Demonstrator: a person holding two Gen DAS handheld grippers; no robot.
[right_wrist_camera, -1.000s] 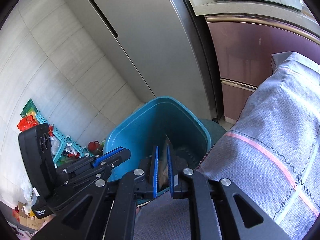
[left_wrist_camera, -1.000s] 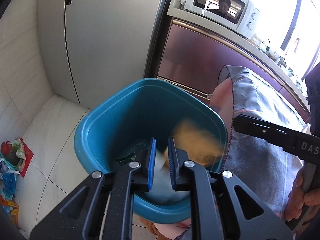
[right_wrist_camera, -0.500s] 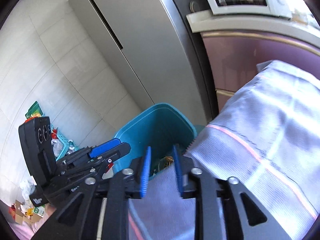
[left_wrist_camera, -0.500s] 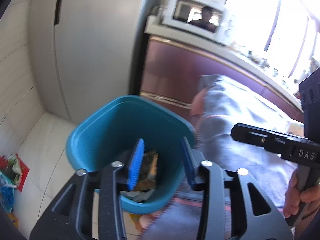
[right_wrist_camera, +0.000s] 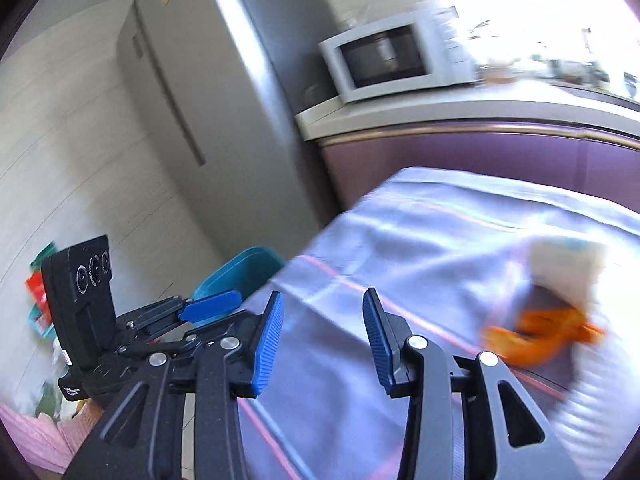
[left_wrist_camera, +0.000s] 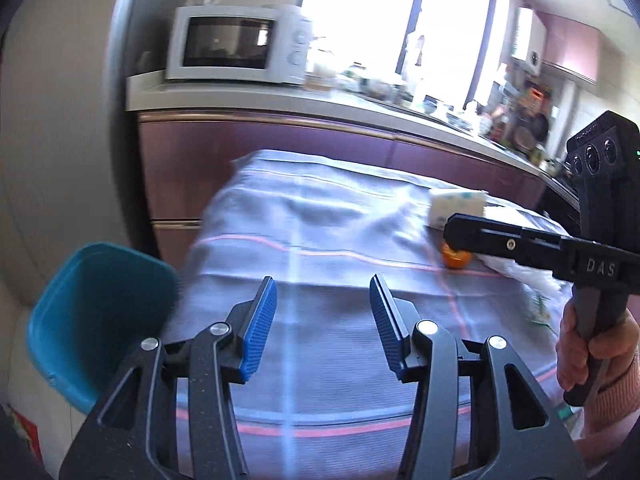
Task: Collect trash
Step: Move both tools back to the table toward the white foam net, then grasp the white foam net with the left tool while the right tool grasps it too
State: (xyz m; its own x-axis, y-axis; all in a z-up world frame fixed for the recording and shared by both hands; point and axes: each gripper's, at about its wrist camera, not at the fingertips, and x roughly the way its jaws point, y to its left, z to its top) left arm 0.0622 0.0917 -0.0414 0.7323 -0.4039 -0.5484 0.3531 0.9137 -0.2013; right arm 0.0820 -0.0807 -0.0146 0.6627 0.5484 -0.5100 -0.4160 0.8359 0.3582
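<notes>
My left gripper point(left_wrist_camera: 323, 322) is open and empty above the table's grey cloth with pink stripes point(left_wrist_camera: 320, 240). My right gripper point(right_wrist_camera: 323, 338) is open and empty too, over the same cloth point(right_wrist_camera: 420, 248). The teal trash bin point(left_wrist_camera: 96, 312) stands on the floor at the table's left end; it also shows in the right wrist view point(right_wrist_camera: 240, 270). An orange piece of peel point(left_wrist_camera: 456, 258) lies on the cloth next to a white tissue pack point(left_wrist_camera: 456, 208); in the right wrist view the peel point(right_wrist_camera: 536, 338) and the pack point(right_wrist_camera: 568, 264) are blurred. Crumpled white plastic point(left_wrist_camera: 516, 270) lies to the right.
A grey fridge point(right_wrist_camera: 188, 100) stands behind the bin. A white microwave point(left_wrist_camera: 236, 42) sits on the counter point(left_wrist_camera: 360, 104) over purple cabinets point(left_wrist_camera: 260, 152). Colourful clutter point(right_wrist_camera: 40, 304) lies on the tiled floor at the left.
Both grippers opened, dropped their trash into the bin, then swung up and right, away from the bin, to face the table. The view is motion-blurred.
</notes>
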